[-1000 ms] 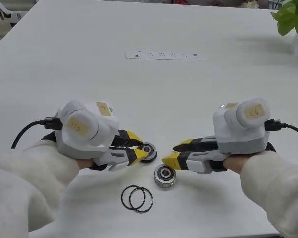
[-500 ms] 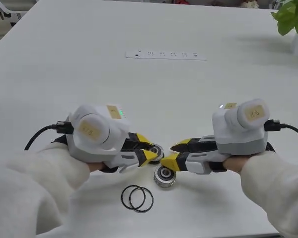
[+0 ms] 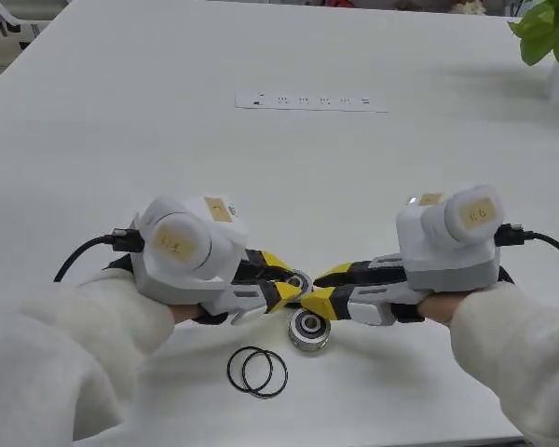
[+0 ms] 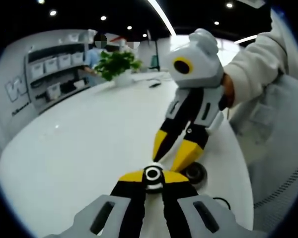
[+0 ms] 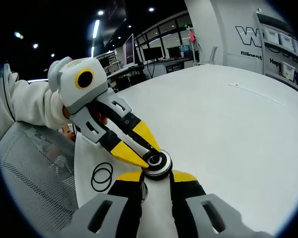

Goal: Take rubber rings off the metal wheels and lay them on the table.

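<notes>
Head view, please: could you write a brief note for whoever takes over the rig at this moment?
Left gripper: shut on a metal wheel.
Right gripper: jaws open, tips either side of that wheel.
Second wheel lies on the table just below them.
Done: two rubber rings lie on the table, nearer the person.
Left: the held wheel seems to carry a dark ring; pull it off and lay it down.

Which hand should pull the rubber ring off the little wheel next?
The right, probably. The left tongs are clamped on the wheel, so they are busy holding it. The right tongs are open, with their tips on either side of that same wheel, free to do the pulling.
</notes>
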{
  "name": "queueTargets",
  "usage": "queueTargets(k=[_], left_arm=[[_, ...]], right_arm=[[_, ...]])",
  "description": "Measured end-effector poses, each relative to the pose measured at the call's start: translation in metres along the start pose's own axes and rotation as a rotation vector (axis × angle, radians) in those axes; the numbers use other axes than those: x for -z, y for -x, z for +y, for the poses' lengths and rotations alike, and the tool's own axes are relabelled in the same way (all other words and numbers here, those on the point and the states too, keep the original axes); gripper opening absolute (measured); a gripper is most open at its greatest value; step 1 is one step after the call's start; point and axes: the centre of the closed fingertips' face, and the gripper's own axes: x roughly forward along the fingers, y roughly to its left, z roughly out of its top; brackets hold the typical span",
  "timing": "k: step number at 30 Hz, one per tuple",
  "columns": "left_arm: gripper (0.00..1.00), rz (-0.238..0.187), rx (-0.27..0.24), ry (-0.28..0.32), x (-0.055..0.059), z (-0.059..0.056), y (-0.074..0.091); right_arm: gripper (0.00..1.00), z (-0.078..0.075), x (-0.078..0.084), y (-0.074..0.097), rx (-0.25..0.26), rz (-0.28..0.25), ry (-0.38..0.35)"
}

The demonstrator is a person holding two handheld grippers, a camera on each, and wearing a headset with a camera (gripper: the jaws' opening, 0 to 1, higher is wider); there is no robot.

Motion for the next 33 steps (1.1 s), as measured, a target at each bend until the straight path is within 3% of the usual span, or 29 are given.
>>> queueTargets(k=[21,28,33], left_arm=[[0.13,-0.016,0.019,0.017,-0.0001,0.0005,0.0001],[0.13,-0.016,0.018,0.016,0.0001,0.0005,0.0002],[0.13,-0.018,0.017,0.025,-0.0001,0.0005,0.0004]], right_arm=[[0.18,0.0006,0.0018,0.0008,-0.027,0.017,0.035],[0.18,-0.0039,0.0057,0.0001,0.003,0.029,0.029],[0.17,-0.0019,0.0056,-0.002,-0.009,0.009,-0.004]])
